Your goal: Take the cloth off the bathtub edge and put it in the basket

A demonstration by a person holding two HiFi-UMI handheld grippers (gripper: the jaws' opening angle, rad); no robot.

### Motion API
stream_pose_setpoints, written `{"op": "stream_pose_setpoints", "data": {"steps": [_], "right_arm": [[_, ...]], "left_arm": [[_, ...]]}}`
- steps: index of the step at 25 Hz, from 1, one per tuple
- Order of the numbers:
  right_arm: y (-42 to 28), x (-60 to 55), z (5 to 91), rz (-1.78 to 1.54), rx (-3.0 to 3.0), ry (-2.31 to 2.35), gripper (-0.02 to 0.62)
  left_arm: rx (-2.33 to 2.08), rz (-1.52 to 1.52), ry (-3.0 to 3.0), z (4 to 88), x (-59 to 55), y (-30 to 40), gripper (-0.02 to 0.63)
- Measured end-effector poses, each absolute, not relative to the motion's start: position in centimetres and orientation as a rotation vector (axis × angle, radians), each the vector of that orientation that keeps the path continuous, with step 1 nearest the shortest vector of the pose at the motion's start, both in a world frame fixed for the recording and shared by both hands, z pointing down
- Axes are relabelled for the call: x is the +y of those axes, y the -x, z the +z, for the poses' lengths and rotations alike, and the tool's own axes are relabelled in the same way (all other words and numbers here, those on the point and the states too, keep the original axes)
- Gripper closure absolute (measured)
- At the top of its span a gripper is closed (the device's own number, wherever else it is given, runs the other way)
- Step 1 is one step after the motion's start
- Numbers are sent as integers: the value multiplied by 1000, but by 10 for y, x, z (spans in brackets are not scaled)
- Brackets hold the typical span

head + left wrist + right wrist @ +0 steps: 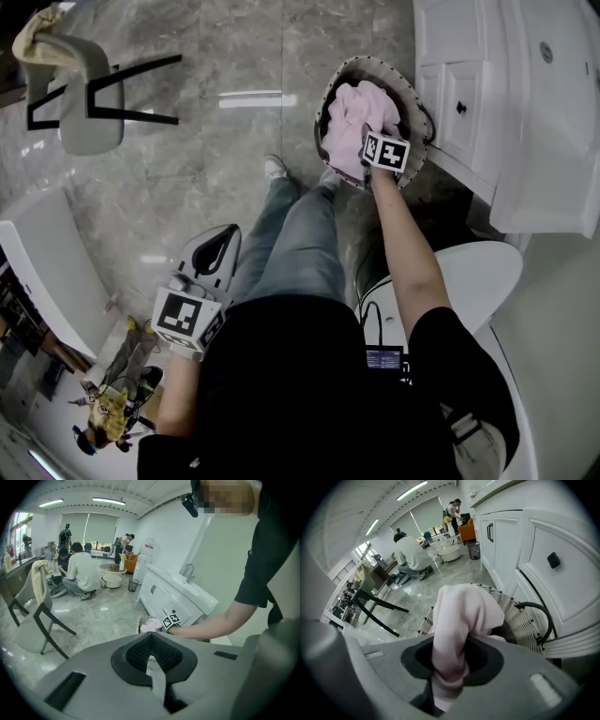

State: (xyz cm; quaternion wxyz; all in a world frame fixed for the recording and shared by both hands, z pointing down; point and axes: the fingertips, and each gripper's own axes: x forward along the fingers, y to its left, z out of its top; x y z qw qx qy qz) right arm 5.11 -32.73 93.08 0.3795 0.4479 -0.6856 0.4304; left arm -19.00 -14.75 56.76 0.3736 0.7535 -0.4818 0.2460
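No legible text, number, brand or sign in any view. Marker cube, far right (386,152): black-and-white square pattern only, no letters. Marker cube, near left (186,319): same kind of pattern, no letters. Small lit screen (383,357) at the person's waist, near centre: bluish display, lines too small to read. Cabinet fronts at the far right carry no label that can be made out.

Pink cloth (349,127) — bunched, crumpled — heaped inside the round wicker basket (322,108).
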Motion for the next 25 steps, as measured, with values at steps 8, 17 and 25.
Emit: {"op": "stream_pose_setpoints", "data": {"steps": [8,17,25], "right_arm": [[-49,-323,983,1106,-1675,-1112,476],[-59,-318,1018,1071,-1572,-1107,469],[-52,-321,1017,1050,-1591,-1064,466]], "left_arm": [[-1233,672,-1903,590,-131,199,594],[-1247,678,-1850,605,-120,209,594],[-1235,661,-1810,603,-124,200,594]]}}
